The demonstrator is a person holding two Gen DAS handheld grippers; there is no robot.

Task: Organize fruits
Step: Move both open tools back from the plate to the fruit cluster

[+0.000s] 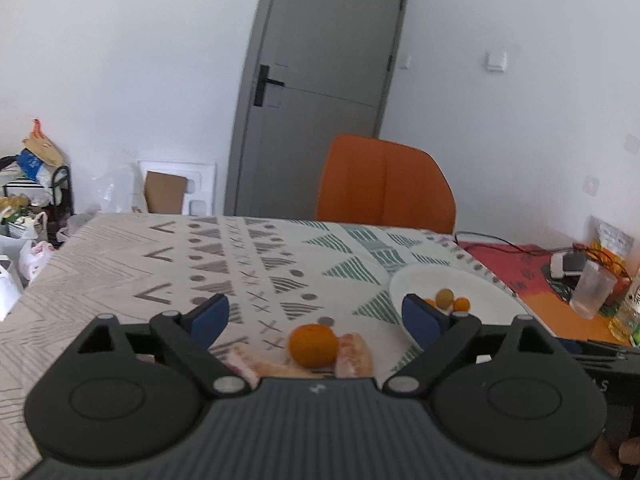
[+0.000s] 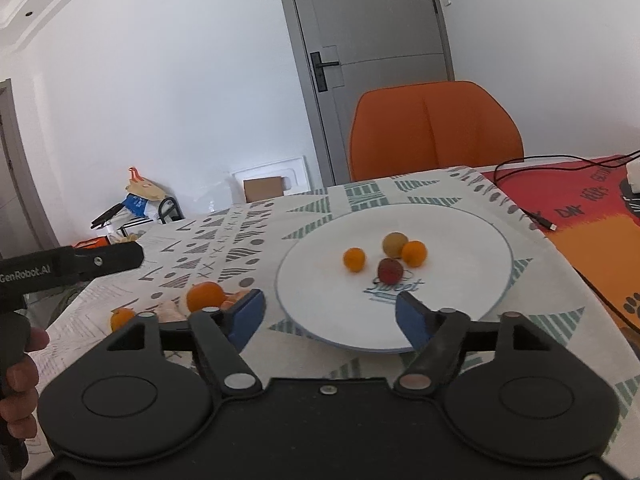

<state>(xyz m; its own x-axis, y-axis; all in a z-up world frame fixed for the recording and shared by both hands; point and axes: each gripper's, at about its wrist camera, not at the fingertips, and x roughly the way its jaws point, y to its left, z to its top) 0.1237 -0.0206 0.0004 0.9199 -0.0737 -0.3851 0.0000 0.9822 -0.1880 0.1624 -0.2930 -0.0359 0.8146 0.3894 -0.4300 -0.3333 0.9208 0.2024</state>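
Observation:
A white plate (image 2: 460, 236) lies on the patterned tablecloth and holds two small oranges (image 2: 354, 259), a yellow-green fruit (image 2: 394, 243) and a dark red fruit (image 2: 389, 271). The plate also shows in the left wrist view (image 1: 424, 280). Left of the plate, a mandarin (image 1: 313, 345) rests on pale peeled fruit segments (image 1: 354, 354); it also shows in the right wrist view (image 2: 205, 296), with a smaller orange (image 2: 122, 318) to its left. My left gripper (image 1: 316, 316) is open, just above the mandarin. My right gripper (image 2: 330, 312) is open over the plate's near rim.
An orange chair (image 2: 436, 132) stands behind the table. A red and orange mat (image 2: 580, 208) with a black cable (image 2: 536, 216) lies to the right. A plastic cup (image 1: 592, 292) and packets stand at the far right. Bags and a rack (image 1: 36, 184) stand left of the table.

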